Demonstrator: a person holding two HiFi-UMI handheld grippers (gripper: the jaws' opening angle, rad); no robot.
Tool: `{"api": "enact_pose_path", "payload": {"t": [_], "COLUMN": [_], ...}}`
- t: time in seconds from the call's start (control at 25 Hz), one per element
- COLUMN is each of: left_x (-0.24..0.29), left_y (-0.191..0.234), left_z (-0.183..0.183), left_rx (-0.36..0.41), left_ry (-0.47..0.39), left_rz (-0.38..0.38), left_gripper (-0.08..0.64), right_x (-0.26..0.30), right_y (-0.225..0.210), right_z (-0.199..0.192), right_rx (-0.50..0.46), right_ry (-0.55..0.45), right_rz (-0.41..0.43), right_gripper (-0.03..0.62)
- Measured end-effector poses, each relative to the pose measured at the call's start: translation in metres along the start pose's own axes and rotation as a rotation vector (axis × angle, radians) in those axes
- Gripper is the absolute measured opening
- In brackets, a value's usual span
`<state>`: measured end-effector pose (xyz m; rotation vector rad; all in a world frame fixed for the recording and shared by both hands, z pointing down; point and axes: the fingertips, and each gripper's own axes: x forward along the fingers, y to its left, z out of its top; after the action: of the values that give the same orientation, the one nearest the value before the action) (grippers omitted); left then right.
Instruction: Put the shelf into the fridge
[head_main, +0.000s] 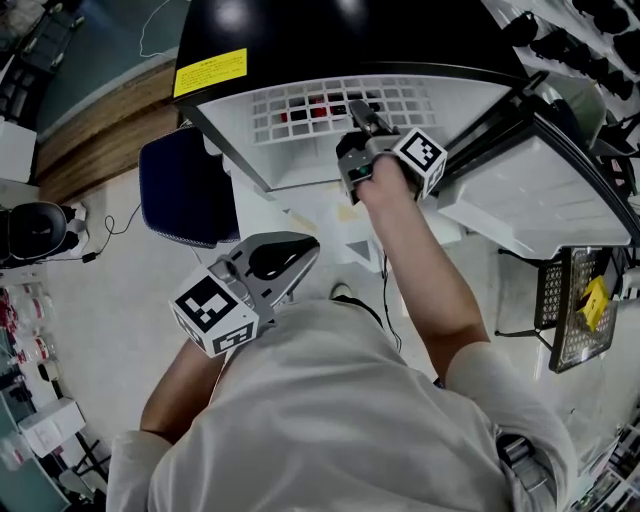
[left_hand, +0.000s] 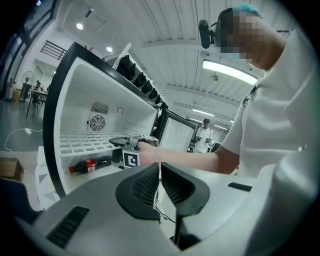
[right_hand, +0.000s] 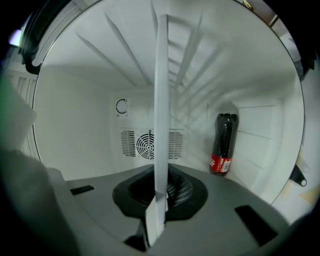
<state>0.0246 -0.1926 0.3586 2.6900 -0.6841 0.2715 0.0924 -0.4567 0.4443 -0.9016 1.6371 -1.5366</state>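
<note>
R arm reached fwd into fridge (head_main: 232, 112), wrist rolled sideways. R gripper (head_main: 364, 117) (right_hand: 160, 194) pinched front edge of shelf (head_main: 318, 104) (right_hand: 161, 95). Shelf sat inside fridge, approx level, running from jaws twd back wall, long side across the opening. Bottle (left_hand: 90, 165) lay below it. L arm bent, low by torso. L gripper (head_main: 298, 256) (left_hand: 160, 181) jaws pressed together, empty, well apart from shelf.

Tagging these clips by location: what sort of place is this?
Likely a lab or workshop hall, not a home: high ceiling with strip lights, an open fridge, another person standing behind.
</note>
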Motion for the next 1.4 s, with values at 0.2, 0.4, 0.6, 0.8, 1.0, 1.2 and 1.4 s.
{"api": "enact_pose_path", "payload": {"t": [0.2, 0.4, 0.6, 0.8, 1.0, 1.2, 1.4], "left_x": [-0.003, -0.004, -0.008, -0.01, -0.013, -0.013, -0.008], "left_y": [0.003, 0.002, -0.006, -0.016, -0.03, -0.043, -0.054], "left_z": [0.001, -0.001, -0.003, -0.009, -0.009, -0.015, -0.024], "left_rx": [-0.007, -0.018, -0.028, -0.038, -0.032, -0.034, -0.055], "left_ry": [-0.004, -0.009, -0.018, -0.03, -0.043, -0.051, -0.05], "left_rz": [0.025, 0.042, 0.049, 0.056, 0.055, 0.06, 0.07], "left_gripper": [0.028, 0.028, 0.028, 0.028, 0.028, 0.028, 0.028], "right_x": [0.009, 0.01, 0.009, 0.001, -0.018, -0.045, -0.079], "right_y": [-0.002, 0.001, 0.001, 0.007, 0.012, 0.011, -0.001], "right_z": [0.005, 0.005, 0.005, 0.002, -0.005, -0.017, -0.036], "right_rx": [-0.01, -0.043, -0.072, -0.092, -0.1, -0.139, -0.237], "right_ry": [0.004, 0.003, 0.003, 0.025, 0.046, 0.09, 0.178], "right_rz": [0.001, -0.003, -0.01, 0.011, 0.011, -0.009, -0.053], "right_gripper": [0.029, 0.034, 0.041, 0.071, 0.098, 0.118, 0.108]}}
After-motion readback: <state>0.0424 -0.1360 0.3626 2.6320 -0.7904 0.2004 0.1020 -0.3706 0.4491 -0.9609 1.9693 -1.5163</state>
